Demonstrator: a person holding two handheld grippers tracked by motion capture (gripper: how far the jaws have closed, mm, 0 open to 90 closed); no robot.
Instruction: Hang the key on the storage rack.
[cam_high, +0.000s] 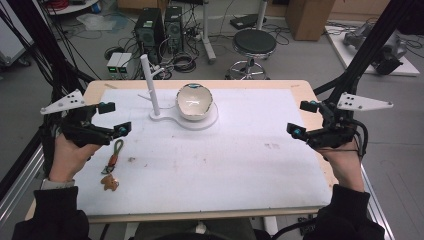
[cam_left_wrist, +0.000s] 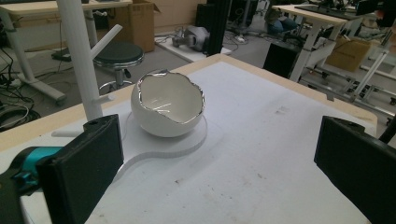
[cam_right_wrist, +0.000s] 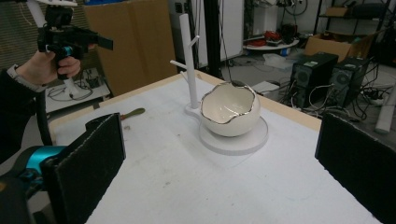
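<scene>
Lying beside left hand-held gripper (cam_high: 111, 119), keychain (cam_high: 112, 167), perhaps leather, high view

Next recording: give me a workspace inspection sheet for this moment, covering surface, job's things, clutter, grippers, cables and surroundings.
Surface: white table with a wooden edge, lightly scuffed and stained.
Job's things: keychain lies flat near the left edge, below the left gripper; white egg-shaped bowl sits upright on the round base of the white peg stand.
Clutter: nothing seen on the table beyond these.
Grippers: left gripper open, held above the keychain; right gripper open, at the right edge, holding nothing.
Cables: loose cables on the floor behind the table.
Surroundings: stool, computer towers, cardboard boxes.
</scene>
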